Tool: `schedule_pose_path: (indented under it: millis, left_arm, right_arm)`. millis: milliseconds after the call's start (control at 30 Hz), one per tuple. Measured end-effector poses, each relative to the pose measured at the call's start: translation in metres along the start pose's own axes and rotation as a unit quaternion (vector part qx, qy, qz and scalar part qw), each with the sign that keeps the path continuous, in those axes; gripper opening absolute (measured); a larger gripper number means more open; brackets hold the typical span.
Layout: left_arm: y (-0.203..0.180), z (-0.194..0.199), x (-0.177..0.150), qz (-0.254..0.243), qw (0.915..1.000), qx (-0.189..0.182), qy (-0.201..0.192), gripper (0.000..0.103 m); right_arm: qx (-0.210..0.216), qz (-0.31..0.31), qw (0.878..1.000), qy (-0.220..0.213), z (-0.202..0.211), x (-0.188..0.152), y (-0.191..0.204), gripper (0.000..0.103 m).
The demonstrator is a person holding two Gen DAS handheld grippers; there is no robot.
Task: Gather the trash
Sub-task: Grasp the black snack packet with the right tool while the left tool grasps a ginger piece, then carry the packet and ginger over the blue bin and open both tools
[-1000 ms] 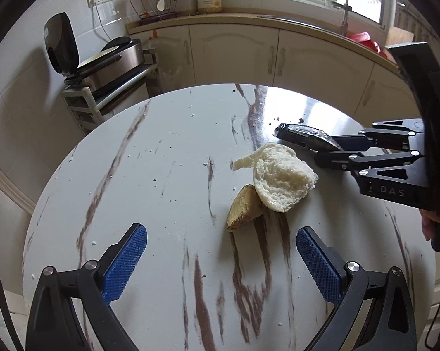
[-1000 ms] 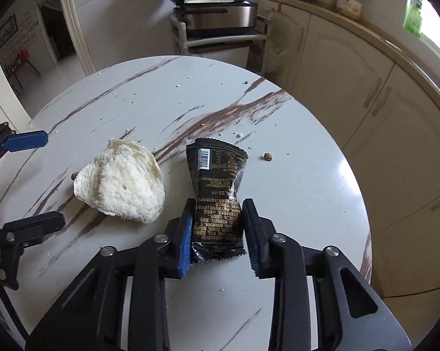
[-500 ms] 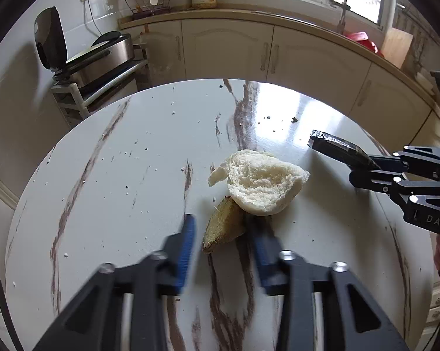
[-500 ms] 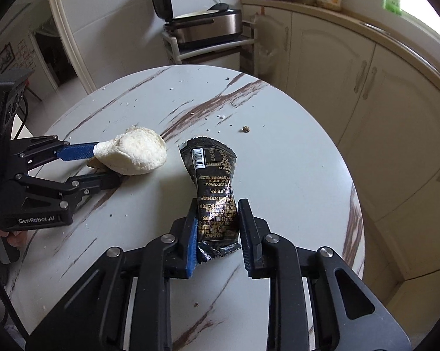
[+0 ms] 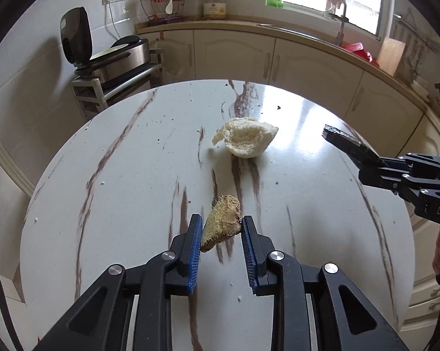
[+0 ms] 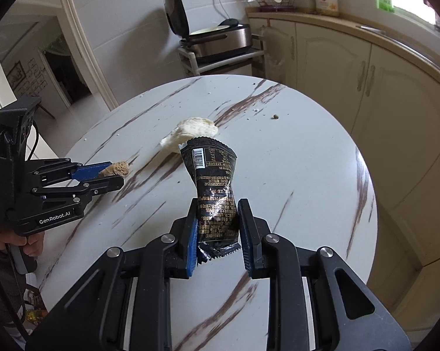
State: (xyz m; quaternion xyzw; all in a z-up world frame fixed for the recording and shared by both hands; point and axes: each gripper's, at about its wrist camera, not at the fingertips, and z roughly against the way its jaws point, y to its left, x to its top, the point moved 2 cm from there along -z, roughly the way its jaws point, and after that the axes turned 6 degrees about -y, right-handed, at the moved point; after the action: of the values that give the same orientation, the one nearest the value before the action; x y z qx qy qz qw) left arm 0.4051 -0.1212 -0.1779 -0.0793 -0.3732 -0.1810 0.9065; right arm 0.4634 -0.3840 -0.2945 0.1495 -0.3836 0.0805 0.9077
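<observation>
My left gripper [image 5: 221,228] is shut on a brown fibrous peel scrap [image 5: 222,222] and holds it above the round marble table [image 5: 132,181]. The scrap also shows in the right wrist view [image 6: 116,169], held in the left gripper [image 6: 114,174]. My right gripper [image 6: 217,222] is shut on a black snack wrapper [image 6: 212,181] and holds it above the table; the wrapper's tip shows at the right of the left wrist view [image 5: 345,143]. A white peel piece [image 5: 246,140] lies on the table's middle, also seen in the right wrist view [image 6: 190,131].
Small crumbs [image 6: 275,116] dot the table. Cream cabinets [image 5: 278,58] curve behind the table. A cooker with its lid up stands on a white rack [image 5: 111,58] at the far left. A doorway [image 6: 59,73] opens at the left.
My left gripper closed on the brown scrap and lifted it back from the white peel. My right gripper lifted the wrapper off the table and drew back.
</observation>
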Motion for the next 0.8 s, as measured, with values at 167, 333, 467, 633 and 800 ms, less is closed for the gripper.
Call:
schedule_pose_path:
  millis: [167,333,467,633,800]
  left_arm:
    - [-0.032,0.049,-0.012,-0.02,0.9993,-0.013,-0.031,0.023]
    - [-0.076,0.088,-0.025,-0.045,0.9969,-0.042,-0.05,0.023]
    - [-0.132,0.105,-0.032,-0.078,0.9924,-0.077,-0.056,0.023]
    - [-0.214,0.1,-0.034,-0.125,0.9835,-0.123,-0.045,0.023]
    - [-0.279,0.062,-0.036,-0.166,0.9737,-0.155,-0.012,0.023]
  right_arm:
    - [0.01,-0.011,1.0,-0.026,0.038,-0.015,0.016,0.023]
    - [0.001,-0.035,0.997,-0.07,0.096,-0.036,0.009,0.023]
    - [-0.036,-0.077,0.99,-0.116,0.154,-0.064,-0.024,0.023]
    - [-0.12,-0.145,0.971,-0.146,0.207,-0.115,-0.078,0.024]
    - [-0.154,-0.21,0.956,-0.134,0.215,-0.176,-0.121,0.024]
